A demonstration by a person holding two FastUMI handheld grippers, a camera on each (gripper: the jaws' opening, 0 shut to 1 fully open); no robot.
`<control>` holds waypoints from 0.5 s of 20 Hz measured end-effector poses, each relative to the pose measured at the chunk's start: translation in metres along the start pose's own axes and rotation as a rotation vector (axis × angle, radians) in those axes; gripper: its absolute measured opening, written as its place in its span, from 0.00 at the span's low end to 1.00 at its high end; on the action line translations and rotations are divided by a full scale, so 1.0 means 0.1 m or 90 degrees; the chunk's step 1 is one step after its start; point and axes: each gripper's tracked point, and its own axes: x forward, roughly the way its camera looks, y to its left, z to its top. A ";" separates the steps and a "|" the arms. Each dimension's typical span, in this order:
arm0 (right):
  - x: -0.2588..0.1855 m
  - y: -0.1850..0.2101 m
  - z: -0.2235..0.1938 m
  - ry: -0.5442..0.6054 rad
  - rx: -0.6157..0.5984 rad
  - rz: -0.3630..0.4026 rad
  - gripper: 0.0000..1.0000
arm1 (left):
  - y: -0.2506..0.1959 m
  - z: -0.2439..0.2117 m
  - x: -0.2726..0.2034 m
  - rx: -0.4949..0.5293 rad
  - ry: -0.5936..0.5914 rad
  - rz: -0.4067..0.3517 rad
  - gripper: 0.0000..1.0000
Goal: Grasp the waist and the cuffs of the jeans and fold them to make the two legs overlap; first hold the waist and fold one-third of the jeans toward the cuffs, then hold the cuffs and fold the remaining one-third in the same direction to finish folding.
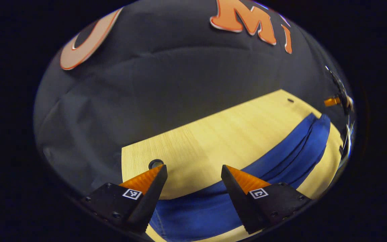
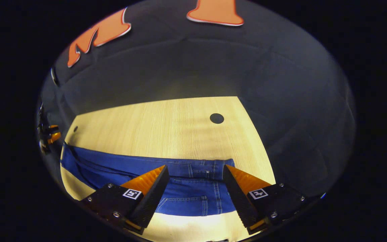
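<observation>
Blue jeans (image 2: 193, 191) lie flat along the front of the wooden table (image 2: 166, 127), with the legs stretched out to the left. In the right gripper view the waist end with its pocket and belt loops sits just beyond my right gripper (image 2: 195, 166), which is open and hovers over it. In the left gripper view the legs of the jeans (image 1: 281, 158) run away to the right, lying together. My left gripper (image 1: 193, 167) is open above the cuff end, with nothing between its fingers. Each gripper also appears small at the other view's edge: the right gripper (image 1: 333, 101), the left gripper (image 2: 50, 134).
The table has a round hole near each far corner, one hole (image 1: 155, 164) close to my left finger and another hole (image 2: 216, 118) beyond the waist. Bare wood stretches behind the jeans up to the dark cloth wall (image 2: 193, 67).
</observation>
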 end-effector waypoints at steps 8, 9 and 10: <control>0.25 -0.32 -0.45 -0.018 0.320 -0.006 0.99 | -0.25 0.32 -0.11 -0.033 -0.090 0.050 1.00; 0.35 -0.34 -0.55 -0.010 0.355 -0.003 0.98 | -0.25 0.32 -0.10 -0.044 -0.096 0.055 1.00; 0.40 -0.34 -0.61 -0.006 0.392 0.004 0.98 | -0.24 0.32 -0.10 -0.052 -0.100 0.061 0.99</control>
